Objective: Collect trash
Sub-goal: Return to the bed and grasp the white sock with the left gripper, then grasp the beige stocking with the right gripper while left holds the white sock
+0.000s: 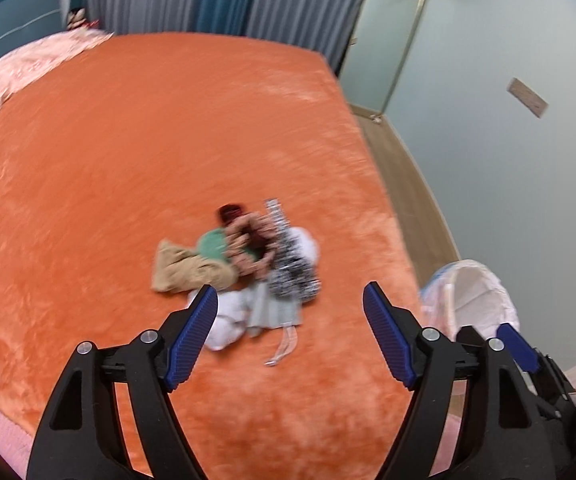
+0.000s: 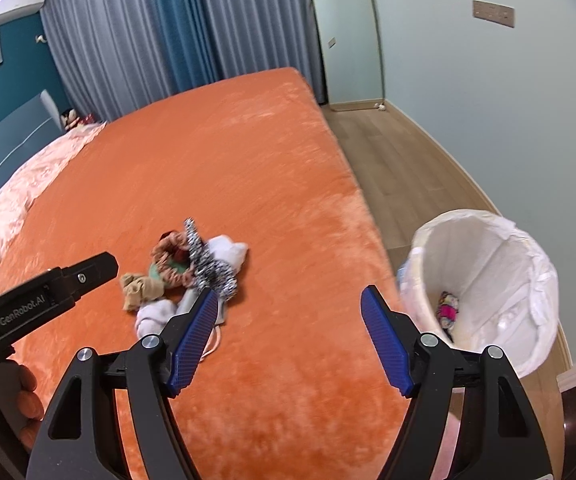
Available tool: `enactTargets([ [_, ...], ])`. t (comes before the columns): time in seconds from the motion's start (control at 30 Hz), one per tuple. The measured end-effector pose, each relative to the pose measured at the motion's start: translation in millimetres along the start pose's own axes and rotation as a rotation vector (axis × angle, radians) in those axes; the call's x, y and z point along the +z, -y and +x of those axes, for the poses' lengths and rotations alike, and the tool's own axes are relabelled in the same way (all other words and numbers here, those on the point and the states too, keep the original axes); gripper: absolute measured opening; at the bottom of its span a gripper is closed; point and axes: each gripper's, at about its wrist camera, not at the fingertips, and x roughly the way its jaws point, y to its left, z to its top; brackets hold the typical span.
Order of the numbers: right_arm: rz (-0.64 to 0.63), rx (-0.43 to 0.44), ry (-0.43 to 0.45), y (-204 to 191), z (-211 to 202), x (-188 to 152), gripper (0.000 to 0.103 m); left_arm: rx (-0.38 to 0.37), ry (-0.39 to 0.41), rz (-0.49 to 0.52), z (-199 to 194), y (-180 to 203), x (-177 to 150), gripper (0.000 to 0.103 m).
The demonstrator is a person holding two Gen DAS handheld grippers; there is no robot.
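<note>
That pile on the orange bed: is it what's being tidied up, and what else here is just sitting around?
Part of the job:
pile of small fabric scraps on the bed
bin, white-lined, on the floor beside the bed, something already inside
left gripper and right gripper, both open and empty

Just there:
pink quilt
curtains

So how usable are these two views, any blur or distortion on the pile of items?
Left wrist view: heavy motion blur smears the pile of items and the orange bedcover; only the left tongs look sharp. Right wrist view: milder blur, pile readable, lined bin fairly clear. Both: strong fisheye bending, dark corners, even light without glare.
</note>
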Motion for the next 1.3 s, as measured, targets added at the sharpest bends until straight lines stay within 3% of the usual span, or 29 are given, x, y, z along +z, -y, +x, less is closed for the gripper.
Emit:
enactTargets([
  [0.3,-0.053,0.02,-0.064,-34.7,38.1,-14.3,0.071,0.053,-0.118,-0.111,45.5,-69.6,-19.3,0.074],
  [0.6,-0.062,0.03,-0.127,-55.6,75.6,-25.2,0.071,0.017,-0.203,-0.168,90.0,-85.4,-26.4,0.072],
  [0.7,-0.063,0.034,-0.141,-61.5,84.8,-26.1,0.071,-0.003,-0.227,-0.182,105.8,-85.4,-25.8,0.065],
  [0.87,-0.078,0.048,-0.156,-70.8,95.1,-23.4,0.071,-0.035,-0.255,-0.176,121.2,-87.3,-25.7,0.027],
  [0.93,-0.08,0.056,-0.156,-73.6,97.1,-21.0,0.07,-0.046,-0.248,-0.168,118.0,-89.5,-26.2,0.021],
  [1.3,-0.126,0.196,-0.18,-124.4,120.6,-7.2,0.062,0.009,-0.219,-0.216,80.3,-136.0,-37.3,0.019],
])
